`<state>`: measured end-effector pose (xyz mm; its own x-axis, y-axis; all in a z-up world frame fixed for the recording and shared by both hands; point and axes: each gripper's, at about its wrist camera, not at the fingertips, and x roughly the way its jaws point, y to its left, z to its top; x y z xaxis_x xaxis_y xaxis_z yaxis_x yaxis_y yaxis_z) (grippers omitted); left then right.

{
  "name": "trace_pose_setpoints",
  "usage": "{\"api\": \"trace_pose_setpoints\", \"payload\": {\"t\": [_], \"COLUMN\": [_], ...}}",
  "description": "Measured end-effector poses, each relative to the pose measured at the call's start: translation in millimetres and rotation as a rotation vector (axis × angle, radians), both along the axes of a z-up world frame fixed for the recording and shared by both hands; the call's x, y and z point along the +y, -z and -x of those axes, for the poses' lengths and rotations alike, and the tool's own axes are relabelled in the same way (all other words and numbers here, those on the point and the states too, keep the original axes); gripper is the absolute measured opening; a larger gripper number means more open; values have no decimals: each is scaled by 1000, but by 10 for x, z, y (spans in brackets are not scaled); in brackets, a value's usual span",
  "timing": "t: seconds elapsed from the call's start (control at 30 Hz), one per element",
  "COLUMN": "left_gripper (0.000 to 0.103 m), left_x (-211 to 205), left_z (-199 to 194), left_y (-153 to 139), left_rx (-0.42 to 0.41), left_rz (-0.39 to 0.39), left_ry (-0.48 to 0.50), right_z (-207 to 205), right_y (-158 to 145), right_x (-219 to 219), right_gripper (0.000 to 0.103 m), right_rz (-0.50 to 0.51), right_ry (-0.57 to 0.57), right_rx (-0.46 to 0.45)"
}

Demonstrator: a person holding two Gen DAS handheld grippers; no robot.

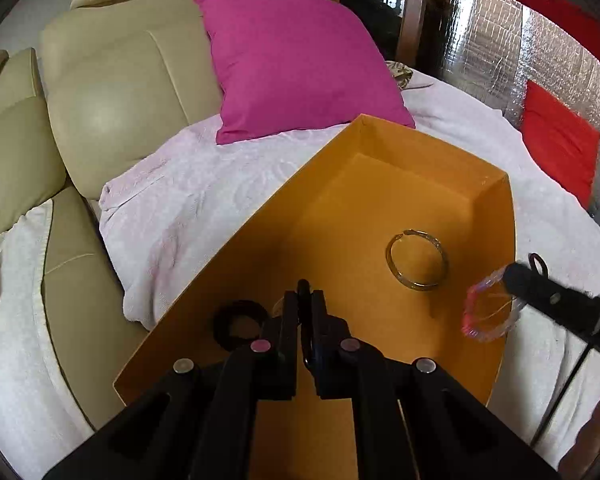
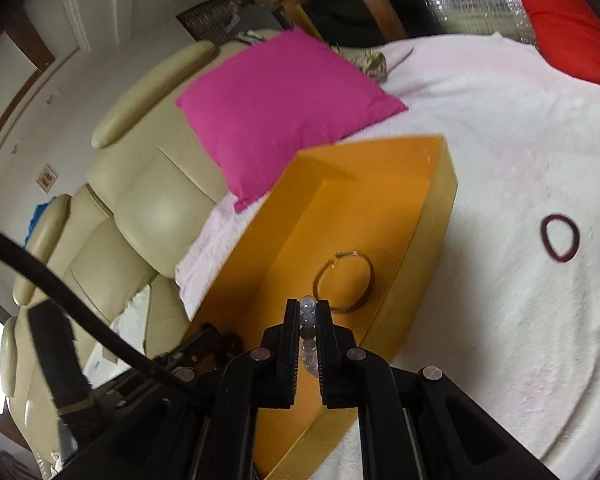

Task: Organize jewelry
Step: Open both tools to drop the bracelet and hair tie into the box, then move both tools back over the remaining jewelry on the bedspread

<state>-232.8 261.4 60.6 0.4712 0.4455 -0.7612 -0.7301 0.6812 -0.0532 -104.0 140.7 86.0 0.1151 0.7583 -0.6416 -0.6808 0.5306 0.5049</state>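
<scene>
Beaded bracelet (image 2: 309,320) clenched in right tool (image 2: 309,306), over orange box (image 1: 380,200); left tool (image 1: 303,294) clamps a dark ring (image 1: 304,286). Lower both inside the walls before releasing, clear of gold bangle (image 1: 417,260).

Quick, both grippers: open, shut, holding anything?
Left gripper: shut on a dark ring.
Right gripper: shut on a clear bead bracelet.

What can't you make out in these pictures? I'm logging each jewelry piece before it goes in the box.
- Dark piece in the left claw: fingers hide most of it, left wrist view.
- Beaded bracelet in the right claw: only beads between fingers show; blurred in the left view.
- Black ring in the orange box: partly behind claw.
</scene>
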Motion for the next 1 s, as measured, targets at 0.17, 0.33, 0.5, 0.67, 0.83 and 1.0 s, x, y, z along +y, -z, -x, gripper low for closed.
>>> {"api": "trace_pose_setpoints", "payload": {"t": [0.17,0.33,0.5,0.67,0.83,1.0], "left_gripper": [31,47,51,55,57,58], "left_x": [-13,-87,-186,-338,-523,-739], "left_z": [-43,-45,-94,-177,-302,-444], "left_y": [-22,-113,-169,-224,-252,-266], "left_rx": [29,21,13,1,-1,2], "left_rz": [-47,-121,-160,-191,-219,-244], "left_ry": [-10,-19,4,33,74,121], "right_z": [-57,-102,-239,-352,-475,-572], "right_y": [148,58,-56,-122,-144,-94], "right_x": [-23,-227,-642,-1159,-1740,-2306], "right_gripper": [12,13,12,12,18,18], "right_rz": [53,46,58,94,119,118], "right_ry": [20,42,101,178,278,387], "right_rx": [46,20,-9,-39,-41,-26]}}
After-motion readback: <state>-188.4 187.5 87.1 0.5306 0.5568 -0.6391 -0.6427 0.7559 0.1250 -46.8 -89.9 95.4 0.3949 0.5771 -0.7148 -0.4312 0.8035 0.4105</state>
